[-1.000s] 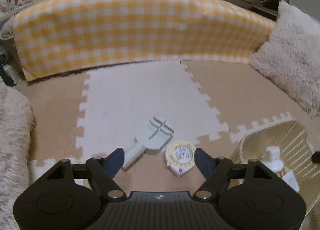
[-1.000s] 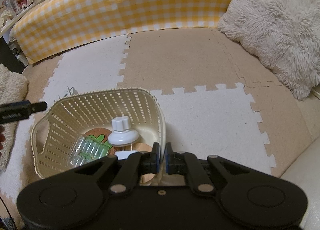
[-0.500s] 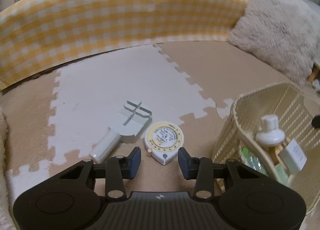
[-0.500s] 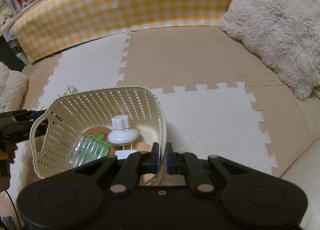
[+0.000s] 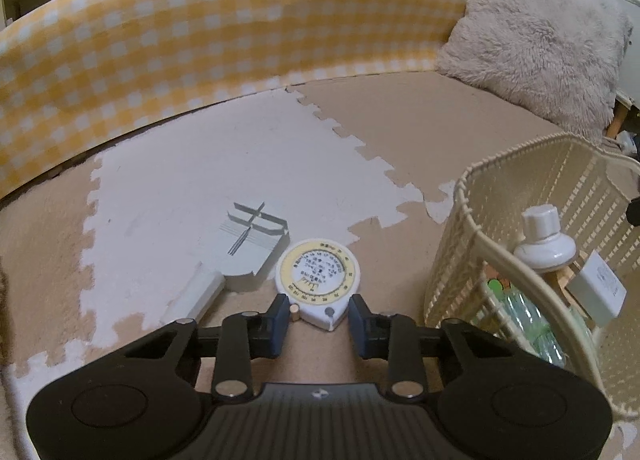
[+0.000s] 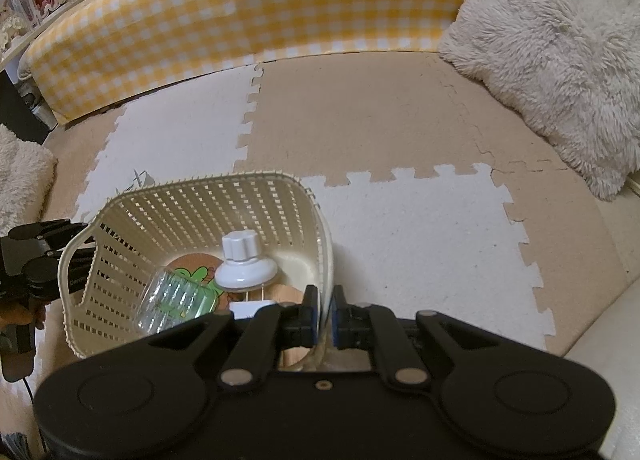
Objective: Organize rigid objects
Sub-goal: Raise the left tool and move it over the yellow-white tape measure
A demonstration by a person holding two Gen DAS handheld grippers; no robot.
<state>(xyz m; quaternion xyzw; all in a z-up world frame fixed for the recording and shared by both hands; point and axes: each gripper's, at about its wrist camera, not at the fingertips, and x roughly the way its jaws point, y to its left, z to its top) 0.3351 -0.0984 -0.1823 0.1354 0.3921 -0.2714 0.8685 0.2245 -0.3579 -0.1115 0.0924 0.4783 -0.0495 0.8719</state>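
A round white and yellow tape measure (image 5: 318, 272) lies on the tan foam mat. My left gripper (image 5: 319, 314) is closing on its near pointed end, and both blue pads touch its sides. Next to it on the left lies a white comb-like tool (image 5: 244, 256) with a handle. To the right stands the cream slotted basket (image 5: 480, 228). My right gripper (image 6: 326, 318) is shut on the basket's (image 6: 192, 184) near rim. Inside the basket are a white-capped bottle (image 6: 244, 264), a clear green plastic bottle (image 6: 176, 296) and a small white box (image 5: 598, 292).
A yellow checked padded wall (image 5: 224, 40) runs along the back of the mats. A fluffy beige cushion (image 6: 560, 60) leans at the right, and another fluffy edge (image 6: 20, 172) shows at the left. White and tan puzzle mats (image 6: 400, 228) cover the floor.
The left gripper sank toward the floor, rolled, and narrowed its wide jaws onto the tape measure. The right gripper and the basket stayed put.
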